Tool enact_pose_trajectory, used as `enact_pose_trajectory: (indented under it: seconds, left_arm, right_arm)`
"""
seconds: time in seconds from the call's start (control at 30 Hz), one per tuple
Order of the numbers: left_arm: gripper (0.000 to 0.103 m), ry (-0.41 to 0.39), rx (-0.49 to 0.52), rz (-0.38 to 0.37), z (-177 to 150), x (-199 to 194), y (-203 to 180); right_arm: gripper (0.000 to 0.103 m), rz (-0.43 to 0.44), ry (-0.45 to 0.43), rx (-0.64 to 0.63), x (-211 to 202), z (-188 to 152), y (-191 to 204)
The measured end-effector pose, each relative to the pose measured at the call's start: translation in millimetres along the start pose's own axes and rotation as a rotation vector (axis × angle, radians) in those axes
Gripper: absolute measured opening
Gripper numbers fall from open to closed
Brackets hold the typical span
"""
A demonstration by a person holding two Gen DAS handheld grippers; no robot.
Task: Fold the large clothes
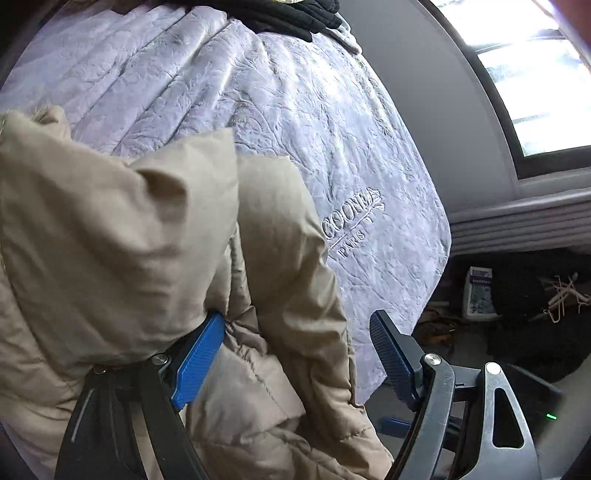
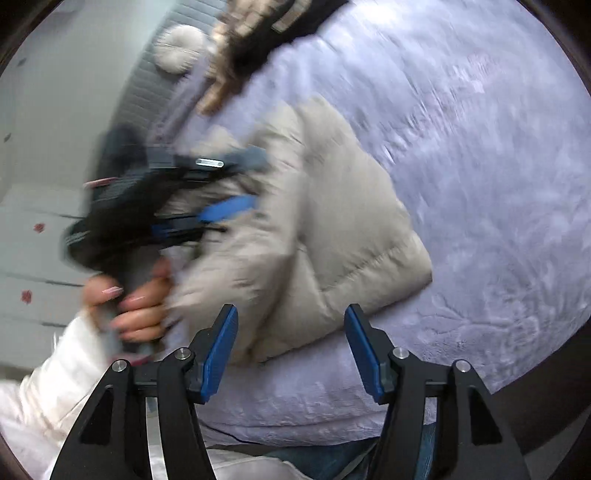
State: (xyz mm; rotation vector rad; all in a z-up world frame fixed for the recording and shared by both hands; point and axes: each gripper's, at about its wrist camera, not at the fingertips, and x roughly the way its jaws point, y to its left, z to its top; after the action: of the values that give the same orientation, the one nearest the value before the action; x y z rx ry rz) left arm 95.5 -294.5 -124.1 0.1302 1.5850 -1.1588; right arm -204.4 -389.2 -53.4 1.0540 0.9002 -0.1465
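Two claws were at work over a beige puffer jacket [image 1: 122, 236] that lay bunched on the pale quilted bedspread [image 1: 280, 110]. We had the left claw [image 1: 291, 362] spread wide, pressing on nothing: its left pad [image 1: 197, 362] lay against a fold of the jacket, which spilled up and over that side, while the other pad [image 1: 391, 362] stood clear over the edge of the bed. Ahead of this claw stretched bare bedspread, and far beyond it a dark garment [image 1: 291, 16] sat at the head of the bed.

Our right claw [image 2: 291, 347] was also open and empty, hovering above the bedspread [image 2: 480, 184], with the jacket's [image 2: 325, 206] nearer edge just ahead of and between its tips. To its left, a hand [image 2: 129, 306] gripped the other tool, which was blurred.

We judged the fold only partly made. With neither claw gripping, the springy padding could push the fold back open, and the left pad tucked under a flap could drag that layer askew when pulled away. Cloth near the bed's edge might also slide off.
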Motion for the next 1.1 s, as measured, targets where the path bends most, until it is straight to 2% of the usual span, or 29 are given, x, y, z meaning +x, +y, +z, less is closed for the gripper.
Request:
enact_pose_trajectory:
  seconds: [0.07,0.13,0.17,0.23,0.27,0.3,0.4,0.5,0.57,0.6,0.67,0.7,0.73,0.77,0.8,0.87,0.97,1.0,1.03,1.1]
  left_arm:
    - [0.081,-0.001,0.008,0.008,2,16,-10]
    - [0.081,0.002,0.024,0.021,5,18,-12]
    - [0.081,0.001,0.034,0.029,4,14,-15]
    - [0.081,-0.027,0.054,0.013,15,8,-30]
    - [0.081,-0.050,0.073,0.001,13,0,-32]
    - [0.081,-0.086,0.105,-0.002,12,-15,-38]
    - [0.081,-0.233,0.177,0.090,3,-70,-35]
    - [0.081,-0.336,0.110,0.179,-6,-106,-1]
    - [0.081,-0.381,-0.024,0.262,-18,-120,48]
    - [0.081,-0.384,-0.068,0.283,-23,-122,66]
    - [0.081,-0.372,-0.219,0.310,-39,-115,119]
    - [0.081,-0.351,-0.307,0.285,-47,-108,146]
    - [0.081,-0.331,-0.399,0.230,-56,-98,172]
    - [0.081,-0.326,-0.474,0.155,-63,-88,192]
    - [0.081,-0.333,-0.510,0.111,-66,-79,200]
    - [0.081,-0.357,-0.523,0.057,-66,-70,205]
    - [0.081,-0.358,-0.498,0.033,-58,-62,199]
    - [0.081,-0.354,-0.481,0.030,-54,-60,194]
    - [0.081,-0.350,-0.460,0.027,-50,-60,188]
    - [0.081,-0.339,-0.430,0.026,-43,-58,175]
  right_arm:
    - [0.064,0.026,-0.039,-0.074,-17,-3,18]
    - [0.064,0.035,-0.052,-0.131,-9,-12,48]
    - [0.064,0.032,-0.046,-0.160,1,-4,58]
    - [0.064,-0.036,-0.009,-0.224,29,-8,70]
    - [0.062,-0.063,0.020,-0.238,43,-7,71]
    - [0.055,-0.087,0.047,-0.250,57,-6,71]
    - [0.038,-0.196,0.103,-0.265,81,-10,55]
    - [0.036,-0.229,0.152,-0.209,95,-14,25]
    - [0.036,-0.221,0.188,-0.147,103,-17,4]
    - [0.036,-0.212,0.199,-0.122,105,-18,-4]
    - [0.036,-0.201,0.214,-0.111,104,-21,-9]
    - [0.036,-0.188,0.221,-0.102,103,-20,-10]
    - [0.036,-0.155,0.227,-0.081,99,-17,-10]
    - [0.036,-0.097,0.213,-0.051,89,-11,-10]
    - [0.036,-0.041,0.172,-0.032,75,-2,-10]
    - [0.036,-0.029,0.085,-0.022,52,17,-10]
    - [0.035,-0.116,0.037,0.001,48,53,-23]
    - [0.027,-0.136,0.038,0.008,52,60,-29]
    - [0.012,-0.135,0.048,0.020,62,70,-39]
    - [0.009,-0.110,0.118,0.069,99,83,-58]
